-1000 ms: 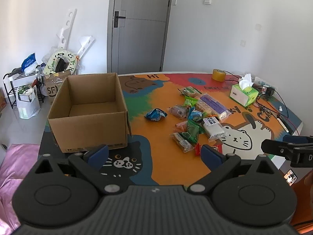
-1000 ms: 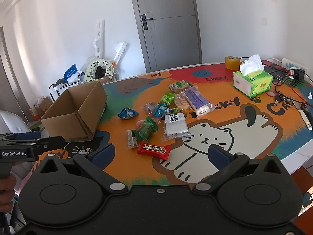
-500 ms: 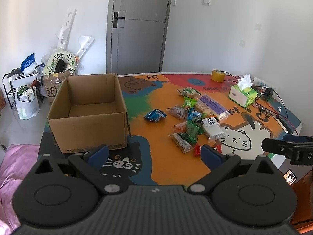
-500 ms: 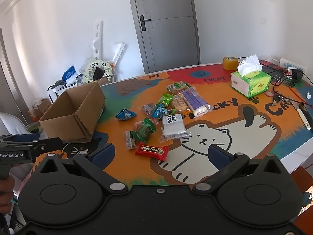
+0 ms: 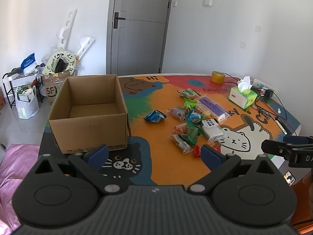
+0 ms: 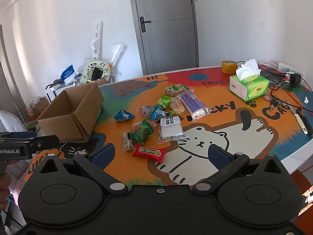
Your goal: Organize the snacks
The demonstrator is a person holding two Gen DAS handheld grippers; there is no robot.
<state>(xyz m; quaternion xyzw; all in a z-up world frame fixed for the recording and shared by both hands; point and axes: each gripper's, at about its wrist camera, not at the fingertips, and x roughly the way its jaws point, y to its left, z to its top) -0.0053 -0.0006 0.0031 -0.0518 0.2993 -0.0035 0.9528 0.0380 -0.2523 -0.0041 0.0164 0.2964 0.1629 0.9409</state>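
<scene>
A loose pile of wrapped snacks lies in the middle of a colourful cat-print table, with a red packet nearest the camera and a blue packet off to one side. Left of the pile stands an open cardboard box, apparently empty. The left gripper and right gripper both hover above the near edge, fingers spread wide, holding nothing. Sorting appears not to have begun; every snack remains to be moved.
</scene>
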